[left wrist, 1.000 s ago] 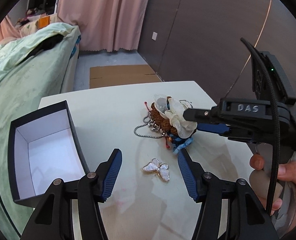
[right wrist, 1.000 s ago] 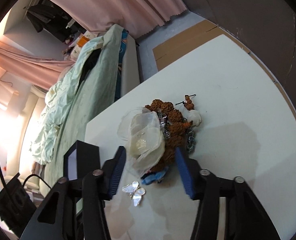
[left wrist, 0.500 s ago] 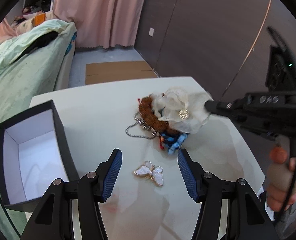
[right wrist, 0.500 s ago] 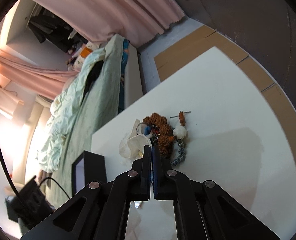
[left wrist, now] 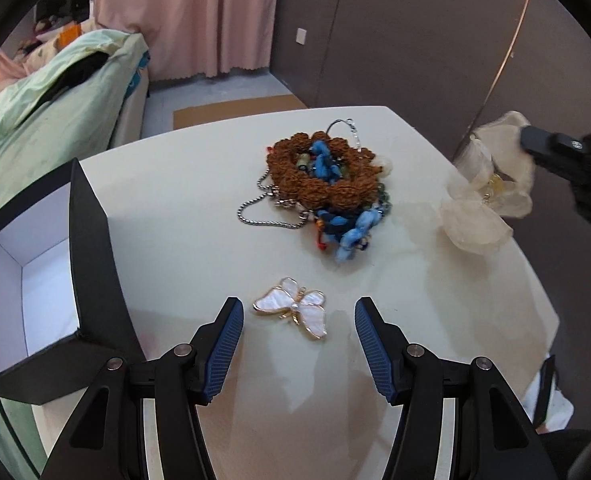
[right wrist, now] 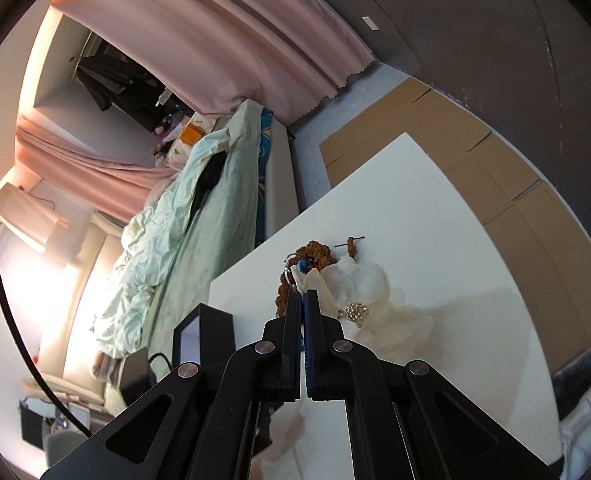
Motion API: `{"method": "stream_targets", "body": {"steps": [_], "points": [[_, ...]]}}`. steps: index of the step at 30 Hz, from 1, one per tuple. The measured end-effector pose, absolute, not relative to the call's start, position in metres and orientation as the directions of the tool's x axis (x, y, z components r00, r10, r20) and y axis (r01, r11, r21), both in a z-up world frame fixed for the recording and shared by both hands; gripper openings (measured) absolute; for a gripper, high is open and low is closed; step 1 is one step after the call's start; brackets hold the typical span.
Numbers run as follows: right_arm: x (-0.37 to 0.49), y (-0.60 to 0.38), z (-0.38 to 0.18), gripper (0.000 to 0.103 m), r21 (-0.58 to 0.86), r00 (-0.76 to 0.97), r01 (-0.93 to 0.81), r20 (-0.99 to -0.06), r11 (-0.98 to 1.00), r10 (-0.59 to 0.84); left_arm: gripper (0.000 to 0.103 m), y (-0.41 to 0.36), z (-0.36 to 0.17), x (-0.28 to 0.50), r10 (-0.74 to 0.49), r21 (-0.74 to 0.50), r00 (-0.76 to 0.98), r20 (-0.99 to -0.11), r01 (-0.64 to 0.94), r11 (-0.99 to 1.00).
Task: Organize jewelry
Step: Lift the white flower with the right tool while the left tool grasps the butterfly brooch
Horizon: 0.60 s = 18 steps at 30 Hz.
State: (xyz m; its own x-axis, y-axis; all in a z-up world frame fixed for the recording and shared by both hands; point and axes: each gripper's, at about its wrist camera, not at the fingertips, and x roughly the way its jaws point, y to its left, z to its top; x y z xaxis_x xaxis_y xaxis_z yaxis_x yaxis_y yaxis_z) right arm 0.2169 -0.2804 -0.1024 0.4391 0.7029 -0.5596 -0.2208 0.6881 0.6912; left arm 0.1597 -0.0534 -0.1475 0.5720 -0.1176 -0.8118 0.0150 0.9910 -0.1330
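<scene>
White table (left wrist: pixel 183 216) bears black box (left wrist: pixel 91 264), butterfly brooch (left wrist: pixel 293 306), tangled jewelry pile (left wrist: pixel 323 178).

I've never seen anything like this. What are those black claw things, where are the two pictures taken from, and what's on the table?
There is no robot here: a person holds a hand tool with two fingers in each hand, with a wide-angle camera on each looking along its fingers. In the left tool's picture, the left gripper is open above a pearly butterfly brooch on the white table. Farther back lies a tangle of brown beads, blue cord and chain, and an open black box sits at the left. In the right tool's picture, the right gripper is shut on a cream fabric flower, lifted off the table.
</scene>
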Motion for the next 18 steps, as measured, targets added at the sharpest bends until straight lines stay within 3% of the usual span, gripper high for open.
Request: {"method": "stream_targets", "body": {"steps": [7,8,9,10,18], "points": [[0.214,-0.287,-0.102,0.003,0.689,0.447,-0.205,-0.566,0.695,0.693,0.06,-0.061,-0.155,0.165,-0.058,-0.042,0.582,-0.811,0.04,0.998],[0.213,-0.287,-0.102,0.003,0.688,0.447,-0.206,-0.567,0.696,0.692,0.056,-0.062,-0.155,0.165,-0.053,-0.033,0.581,-0.812,0.045,0.998],[0.212,-0.287,-0.102,0.003,0.686,0.446,-0.207,-0.568,0.697,0.692,0.043,-0.063,-0.155,0.165,-0.04,-0.015,0.582,-0.812,0.047,0.999],[0.21,-0.286,-0.102,0.003,0.685,0.445,-0.209,-0.568,0.697,0.692,0.041,-0.063,-0.154,0.163,-0.032,-0.005,0.582,-0.813,0.048,0.999],[0.201,-0.28,-0.098,0.003,0.661,0.45,-0.236,-0.576,0.712,0.683,0.041,-0.057,-0.142,0.152,-0.07,-0.045,0.591,-0.803,0.057,0.997]]}}
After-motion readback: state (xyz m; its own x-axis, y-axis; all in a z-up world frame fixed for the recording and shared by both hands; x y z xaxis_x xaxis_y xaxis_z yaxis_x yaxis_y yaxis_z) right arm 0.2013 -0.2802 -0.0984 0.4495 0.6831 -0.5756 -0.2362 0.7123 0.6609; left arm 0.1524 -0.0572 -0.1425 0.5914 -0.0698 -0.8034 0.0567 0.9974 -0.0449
